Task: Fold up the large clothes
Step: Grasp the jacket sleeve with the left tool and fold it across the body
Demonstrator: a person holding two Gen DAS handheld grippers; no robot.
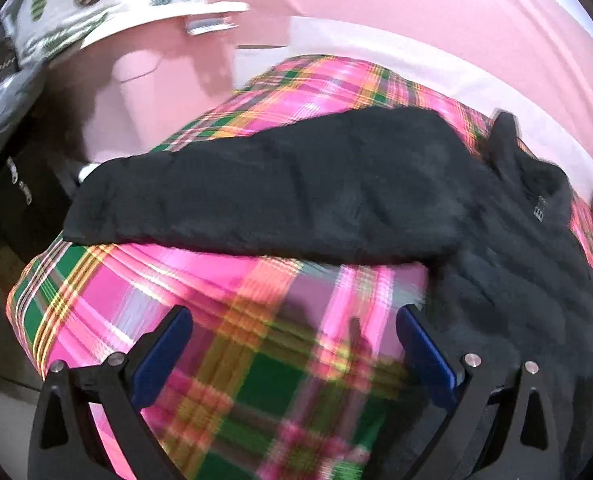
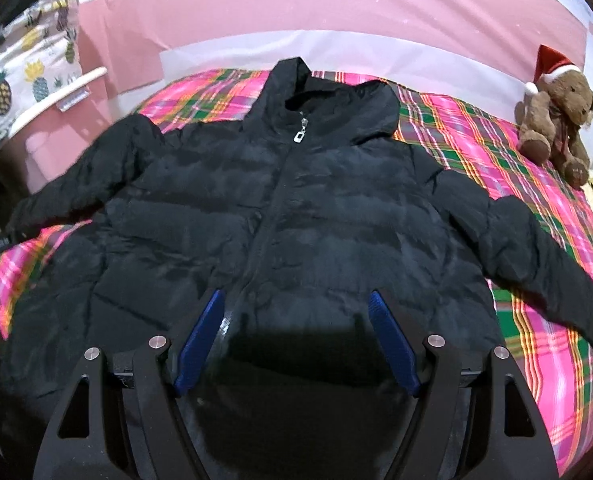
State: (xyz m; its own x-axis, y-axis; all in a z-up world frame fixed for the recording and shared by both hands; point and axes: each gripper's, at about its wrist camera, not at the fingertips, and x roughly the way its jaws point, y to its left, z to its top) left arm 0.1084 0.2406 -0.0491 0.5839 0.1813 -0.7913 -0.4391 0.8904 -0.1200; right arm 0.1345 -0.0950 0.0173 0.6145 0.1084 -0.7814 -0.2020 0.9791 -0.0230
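Black puffer jacket [image 2: 280, 216] flat on bed, front up, zipped, both sleeves spread toward side edges, hood toward far edge. Plaid bedcover [image 2: 496, 160] beneath. Right tool [image 2: 296, 340] open, empty, above hem. Left tool [image 1: 292, 356] open, empty, over bare plaid just beside sleeve [image 1: 256, 200]. Teddy bear [image 2: 556, 120] near far right corner.

Both fisheye views bend and darken at their rims under bright indoor light, the left wrist view smeared with motion blur across the plaid bedspread [image 1: 144, 280], while the black jacket [image 2: 296, 208] swallows detail and carries a dark shadow near its hem.
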